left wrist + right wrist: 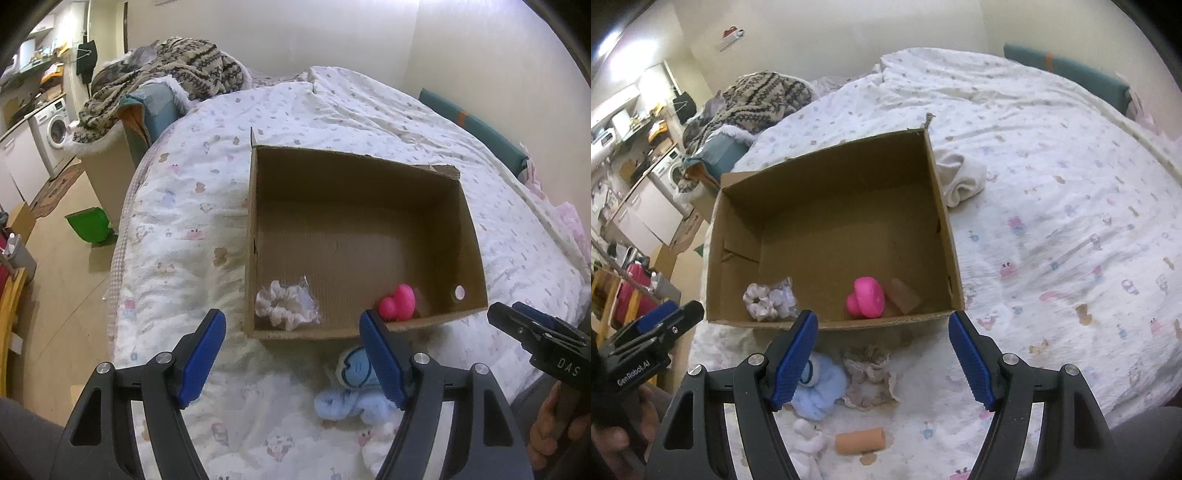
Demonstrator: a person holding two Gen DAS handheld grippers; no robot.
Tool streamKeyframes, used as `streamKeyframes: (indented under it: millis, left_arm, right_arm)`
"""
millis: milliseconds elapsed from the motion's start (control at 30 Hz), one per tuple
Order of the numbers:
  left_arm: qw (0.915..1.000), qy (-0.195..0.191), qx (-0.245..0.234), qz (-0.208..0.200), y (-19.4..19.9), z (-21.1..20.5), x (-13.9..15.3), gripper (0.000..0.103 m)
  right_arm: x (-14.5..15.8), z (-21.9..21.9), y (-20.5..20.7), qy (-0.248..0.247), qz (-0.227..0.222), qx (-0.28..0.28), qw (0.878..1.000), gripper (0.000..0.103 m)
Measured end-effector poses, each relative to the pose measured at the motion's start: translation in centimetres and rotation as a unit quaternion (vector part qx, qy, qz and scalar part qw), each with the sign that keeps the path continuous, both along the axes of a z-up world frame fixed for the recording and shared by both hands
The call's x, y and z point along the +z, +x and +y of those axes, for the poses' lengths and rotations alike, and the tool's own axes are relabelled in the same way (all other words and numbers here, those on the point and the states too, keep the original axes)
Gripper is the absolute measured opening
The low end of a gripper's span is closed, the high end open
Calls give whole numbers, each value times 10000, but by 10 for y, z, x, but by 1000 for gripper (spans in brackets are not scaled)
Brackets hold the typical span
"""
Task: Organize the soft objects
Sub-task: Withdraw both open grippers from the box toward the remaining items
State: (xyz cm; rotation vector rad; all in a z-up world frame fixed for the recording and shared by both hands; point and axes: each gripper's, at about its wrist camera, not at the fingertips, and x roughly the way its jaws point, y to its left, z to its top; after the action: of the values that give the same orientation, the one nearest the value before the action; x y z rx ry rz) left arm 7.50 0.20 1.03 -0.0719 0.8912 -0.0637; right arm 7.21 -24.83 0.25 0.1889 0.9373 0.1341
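Observation:
An open cardboard box (469, 221) (942, 206) sits on the bed. Inside lie a white scrunchie in clear wrap (286, 304) (770, 299) and a pink soft toy (397, 302) (866, 297). In front of the box lie a light blue plush (351, 395) (820, 387), a beige lace piece (870, 376), a tan roll (860, 439) and a white soft item (807, 441). A rolled white cloth (960, 177) lies right of the box. My left gripper (293, 354) is open and empty above the blue plush. My right gripper (882, 354) is open and empty above the lace piece.
The bed has a white patterned quilt (332, 110) (1071, 221). A patterned blanket heap (166, 81) (753, 96) lies at the far left. A green bin (88, 223) stands on the floor by the bed. A washing machine (55, 125) stands further left.

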Motion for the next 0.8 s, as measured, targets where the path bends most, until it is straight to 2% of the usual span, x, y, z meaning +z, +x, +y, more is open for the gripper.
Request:
streamKeyframes:
  millis: [200, 400, 800]
  left_arm:
    - [10000, 29, -57, 66, -16, -2, -2, 72]
    - [9999, 76, -96, 86, -25, -5, -4, 72]
    - [9995, -17, 102, 296, -35, 0, -17, 72]
  right_arm:
    - [-2, 2, -14, -33, 95, 1, 9999, 78]
    - [-9, 6, -21, 186, 319, 163, 9992, 78]
    - [-28, 18, -22, 407, 806, 437, 9950, 78]
